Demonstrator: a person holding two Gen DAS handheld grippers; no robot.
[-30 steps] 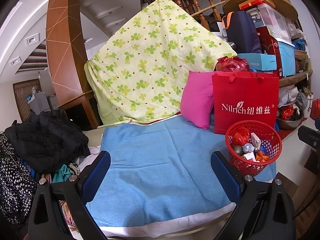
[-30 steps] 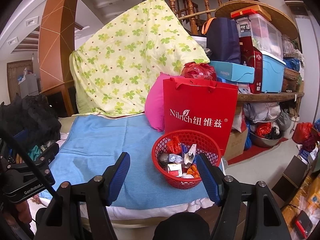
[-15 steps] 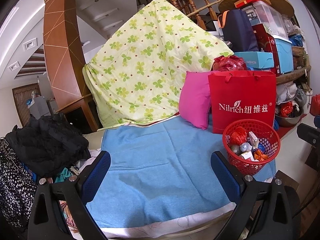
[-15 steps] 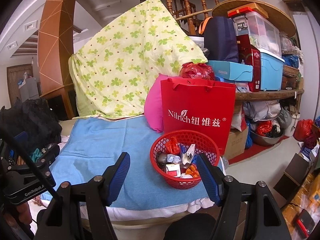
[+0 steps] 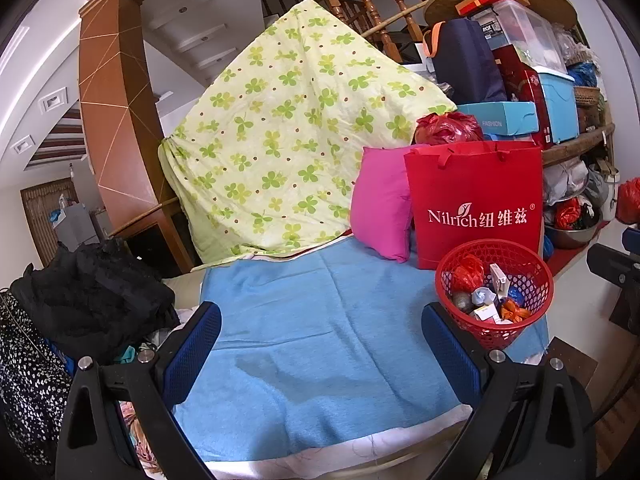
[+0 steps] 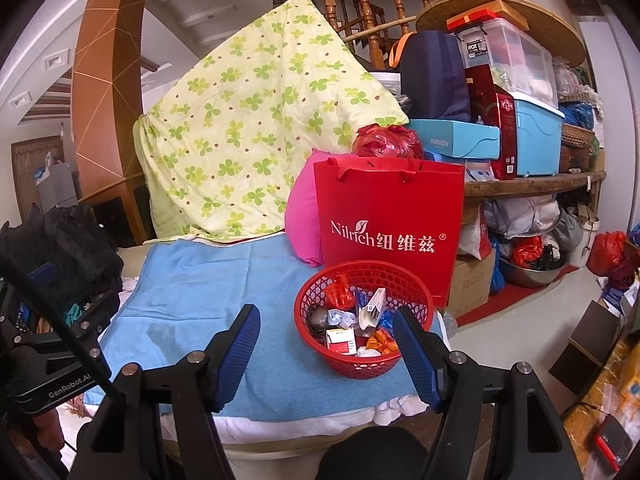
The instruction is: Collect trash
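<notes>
A red plastic basket (image 6: pixel 316 344) stands on the blue blanket (image 6: pixel 192 280) near its right edge; it also shows in the left wrist view (image 5: pixel 532 312). It holds several bits of trash: crumpled wrappers, small boxes (image 6: pixel 340 340), an orange packet. My right gripper (image 6: pixel 326 344) is open and empty, just in front of the basket. My left gripper (image 5: pixel 320 344) is open and empty, held over the blanket's middle, left of the basket.
A red Nilrich bag (image 6: pixel 388 232) and a pink cushion (image 6: pixel 304 220) stand behind the basket. A green-flowered quilt (image 6: pixel 256 128) leans at the back. Black clothes (image 5: pixel 88 296) pile at the left. Cluttered shelves (image 6: pixel 520 184) and floor items fill the right.
Both views have shifted slightly, with the scene sliding a little lower and nearer. Both grippers stay open and empty. The basket has not moved.
</notes>
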